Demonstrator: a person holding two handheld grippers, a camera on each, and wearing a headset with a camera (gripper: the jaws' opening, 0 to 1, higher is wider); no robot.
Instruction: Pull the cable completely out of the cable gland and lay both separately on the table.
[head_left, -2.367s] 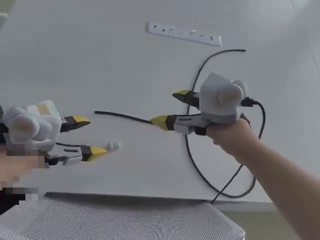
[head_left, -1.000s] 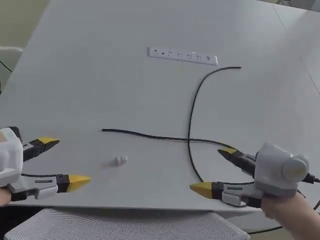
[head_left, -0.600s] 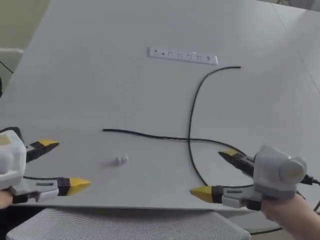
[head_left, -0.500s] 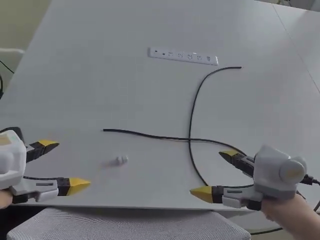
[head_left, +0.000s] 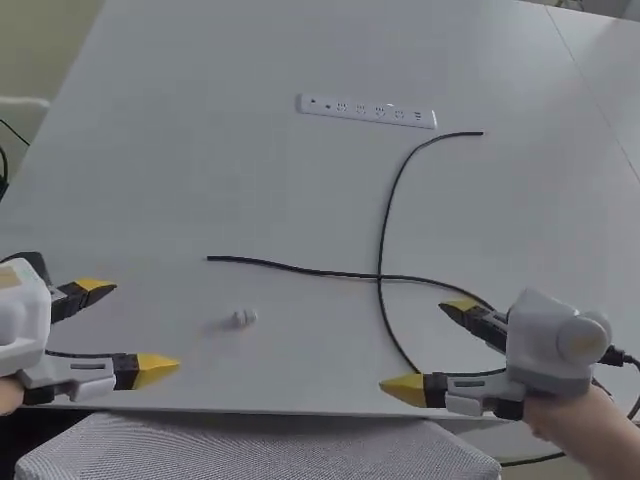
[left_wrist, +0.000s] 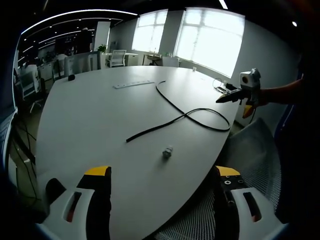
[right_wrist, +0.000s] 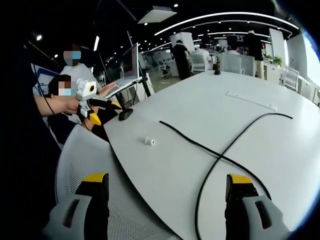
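A thin black cable (head_left: 380, 240) lies loose on the white table (head_left: 200, 150), crossing over itself in a loop. Apart from it, a small white cable gland (head_left: 241, 319) rests on the table, left of the crossing. My left gripper (head_left: 128, 327) hovers open at the near left edge, a short way left of the gland. At the near right edge my right gripper (head_left: 427, 347) stands open beside the cable's loop, holding nothing. The left gripper view has the gland (left_wrist: 167, 151) and cable (left_wrist: 170, 120) ahead of its open gripper (left_wrist: 163, 172). The right gripper view has the gland (right_wrist: 148, 141) and cable (right_wrist: 210, 152) past its open gripper (right_wrist: 167, 177).
A white power strip (head_left: 366, 111) lies at the far side of the table. A grey mesh chair back (head_left: 260, 450) sits under the near edge. Other people stand and sit in the office behind the table in the right gripper view.
Both grippers have drawn back to the table's near edge, away from the cable and the gland, which stay lying apart. Over the last second hardly anything moved.
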